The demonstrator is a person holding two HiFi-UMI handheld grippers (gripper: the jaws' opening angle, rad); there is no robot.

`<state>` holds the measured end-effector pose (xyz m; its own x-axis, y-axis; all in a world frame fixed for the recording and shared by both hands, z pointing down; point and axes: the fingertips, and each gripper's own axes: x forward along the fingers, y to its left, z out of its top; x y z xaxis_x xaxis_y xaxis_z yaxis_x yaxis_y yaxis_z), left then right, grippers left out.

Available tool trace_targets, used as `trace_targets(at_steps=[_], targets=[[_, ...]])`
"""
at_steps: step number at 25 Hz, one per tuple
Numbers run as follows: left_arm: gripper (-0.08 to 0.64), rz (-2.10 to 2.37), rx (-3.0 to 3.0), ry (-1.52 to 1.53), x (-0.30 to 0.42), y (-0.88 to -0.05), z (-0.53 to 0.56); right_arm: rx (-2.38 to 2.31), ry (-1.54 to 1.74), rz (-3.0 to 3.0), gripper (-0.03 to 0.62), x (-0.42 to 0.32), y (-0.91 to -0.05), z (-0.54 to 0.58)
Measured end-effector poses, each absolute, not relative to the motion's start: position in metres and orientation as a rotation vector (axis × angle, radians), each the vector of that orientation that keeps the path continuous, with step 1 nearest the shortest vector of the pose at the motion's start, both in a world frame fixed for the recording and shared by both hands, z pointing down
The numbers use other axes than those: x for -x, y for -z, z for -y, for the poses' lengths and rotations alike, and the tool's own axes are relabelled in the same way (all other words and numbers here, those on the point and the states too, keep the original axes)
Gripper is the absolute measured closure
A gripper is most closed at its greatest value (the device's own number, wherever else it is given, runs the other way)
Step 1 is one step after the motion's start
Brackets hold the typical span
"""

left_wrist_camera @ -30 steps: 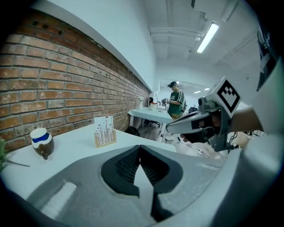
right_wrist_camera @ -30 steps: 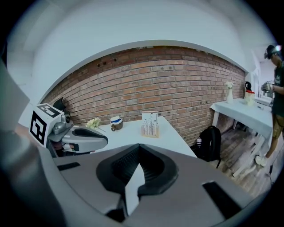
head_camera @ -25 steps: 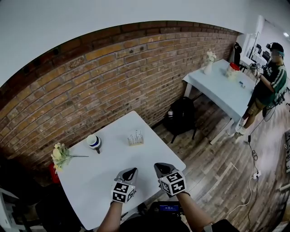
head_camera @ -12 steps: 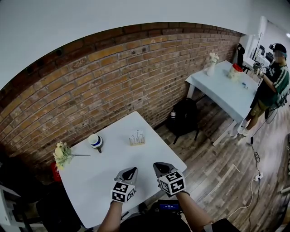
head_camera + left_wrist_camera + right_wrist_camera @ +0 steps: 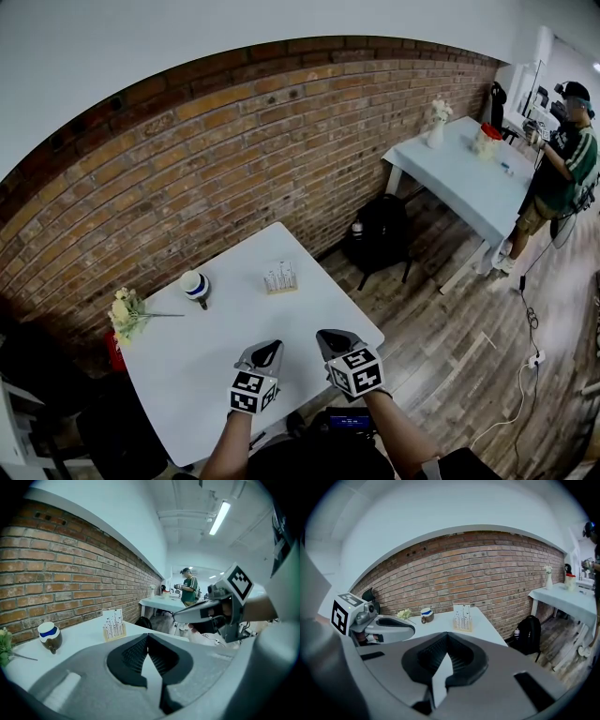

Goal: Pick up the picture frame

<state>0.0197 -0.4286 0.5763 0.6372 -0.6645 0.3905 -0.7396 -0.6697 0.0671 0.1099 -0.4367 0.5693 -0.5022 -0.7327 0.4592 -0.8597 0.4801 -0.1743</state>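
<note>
Both grippers were closed and empty: the left gripper [image 5: 265,355] and right gripper [image 5: 335,343] had jaws together, held over the near edge of the table [image 5: 225,361].

The frame [image 5: 280,279] stood upright on the far side of the table, right of the cup [image 5: 195,287], well apart from both grippers.

Handling, as judged:
- Light; a thin, stiff panel in a wooden base.
- Likely to tip if pushed from the front.
- The panel face may be slippery and fragile.
- Grip across the panel's thickness, low, just above the base.
</note>
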Motion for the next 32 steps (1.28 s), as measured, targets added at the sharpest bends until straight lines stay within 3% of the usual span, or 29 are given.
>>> trace_targets(at_steps=[13, 23, 32], targets=[[0.548, 1.143, -2.599, -0.584, -0.035, -0.592, 0.437, -1.212, -0.600, 2.422, 0.583, -0.124, -0.589, 0.443], [0.543, 1.227, -2.589, -0.575, -0.015, -0.586, 0.523, -1.127, -0.524, 2.404, 0.583, -0.108, -0.602, 0.516], [0.409, 1.252, -2.493, -0.559, 0.000, -0.634, 0.602, -1.177, -0.582, 2.350, 0.473, -0.092, -0.640, 0.604]])
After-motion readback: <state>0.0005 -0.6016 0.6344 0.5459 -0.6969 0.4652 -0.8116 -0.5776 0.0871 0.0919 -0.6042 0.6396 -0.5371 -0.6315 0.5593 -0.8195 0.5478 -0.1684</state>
